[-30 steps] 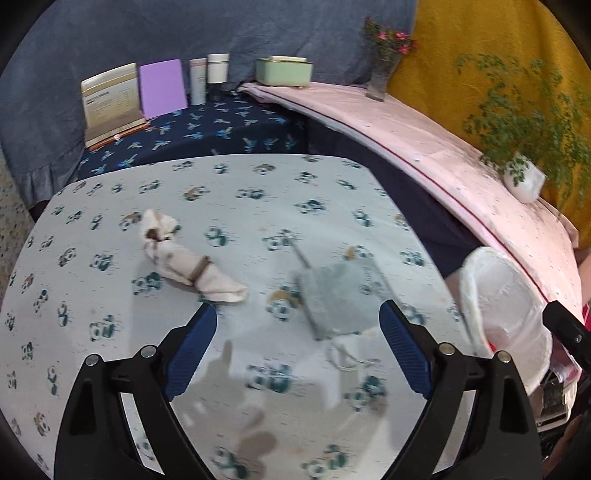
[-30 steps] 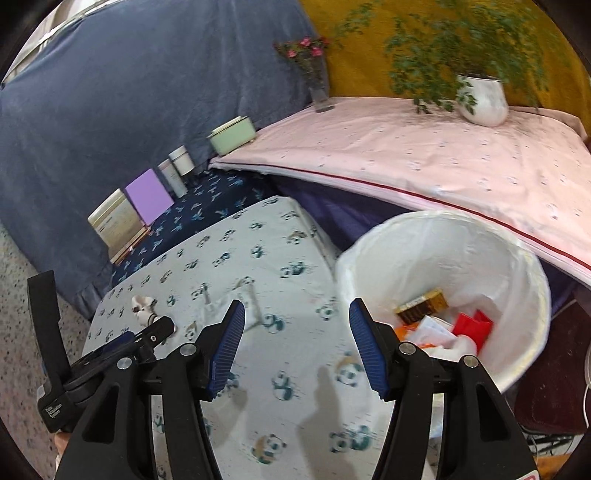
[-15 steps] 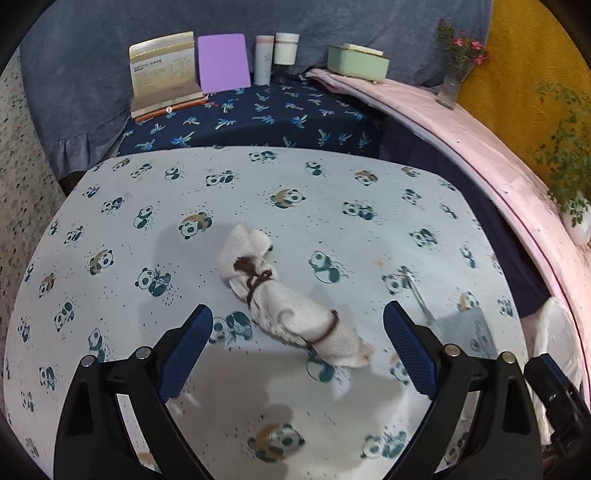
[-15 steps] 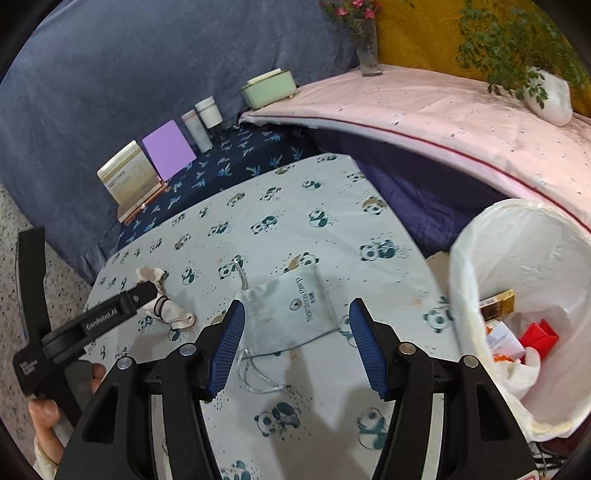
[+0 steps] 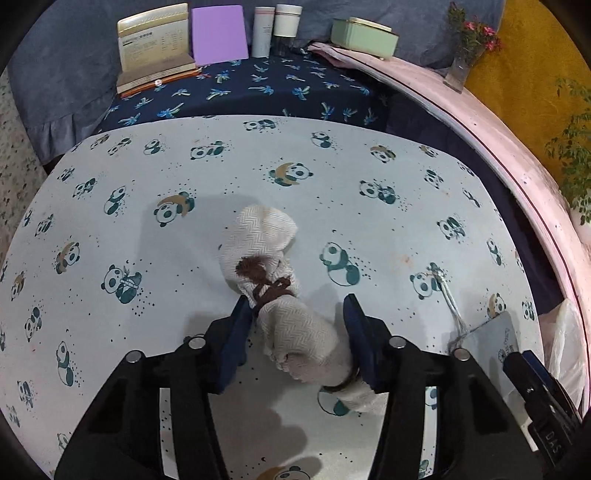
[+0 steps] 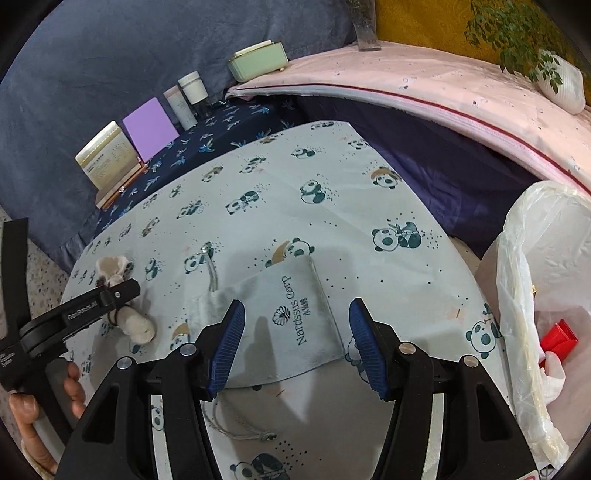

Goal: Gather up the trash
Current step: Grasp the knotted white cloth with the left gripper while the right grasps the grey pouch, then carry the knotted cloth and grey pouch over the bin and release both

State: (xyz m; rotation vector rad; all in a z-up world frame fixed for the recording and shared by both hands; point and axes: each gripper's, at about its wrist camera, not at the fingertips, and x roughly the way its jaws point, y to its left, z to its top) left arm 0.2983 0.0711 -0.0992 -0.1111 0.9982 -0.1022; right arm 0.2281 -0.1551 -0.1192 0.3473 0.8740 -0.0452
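A beige woven cloth bundle tied with brown cord lies on the panda-print tablecloth. My left gripper straddles the bundle's lower half, jaws partly closed, the left pad touching it and a small gap at the right pad. The bundle also shows in the right wrist view, under the left gripper. My right gripper is open over a flat grey drawstring pouch. A bin lined with a white plastic bag stands at the table's right edge, with red trash inside.
At the back, on a dark blue cloth, stand a card holder, a purple card, two white jars and a green box. A pink-covered ledge with a potted plant runs along the right.
My left gripper moved left from the pouch to the cloth bundle, came down over it and narrowed its jaws. My right gripper swung from the bin to above the grey pouch.
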